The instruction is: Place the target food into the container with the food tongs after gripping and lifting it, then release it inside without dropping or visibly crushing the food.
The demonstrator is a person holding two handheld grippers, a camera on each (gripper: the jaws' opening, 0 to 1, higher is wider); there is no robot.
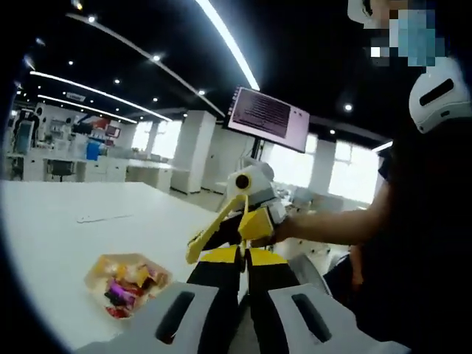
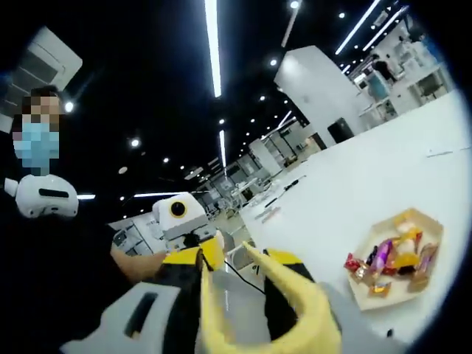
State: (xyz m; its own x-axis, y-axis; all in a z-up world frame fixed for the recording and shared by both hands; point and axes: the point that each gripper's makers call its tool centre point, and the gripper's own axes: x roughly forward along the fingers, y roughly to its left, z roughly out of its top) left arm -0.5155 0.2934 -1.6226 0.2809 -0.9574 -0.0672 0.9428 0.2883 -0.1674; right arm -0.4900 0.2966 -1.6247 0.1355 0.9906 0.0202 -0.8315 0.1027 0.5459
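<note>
A shallow paper tray (image 1: 94, 267) of wrapped candies (image 1: 125, 286) rests on the white table (image 1: 66, 221); the same tray (image 2: 435, 228) and its candies (image 2: 394, 262) sit at the right in the right gripper view. Yellow food tongs (image 1: 214, 232) hang in the air to the right of the tray, tips down. My right gripper (image 1: 257, 225) is shut on them. The tongs (image 2: 302, 310) rise between my right gripper's (image 2: 234, 259) jaws. My left gripper (image 1: 245, 254) has its jaws close together just below the tongs, with nothing seen between them.
A person's forearm (image 1: 332, 225) reaches in from the right. A monitor (image 1: 269, 118) hangs beyond the table. The table's near edge (image 1: 221, 221) runs beside the tongs. A small flat item (image 1: 103, 217) lies farther out on the table. Desks and shelves stand far back.
</note>
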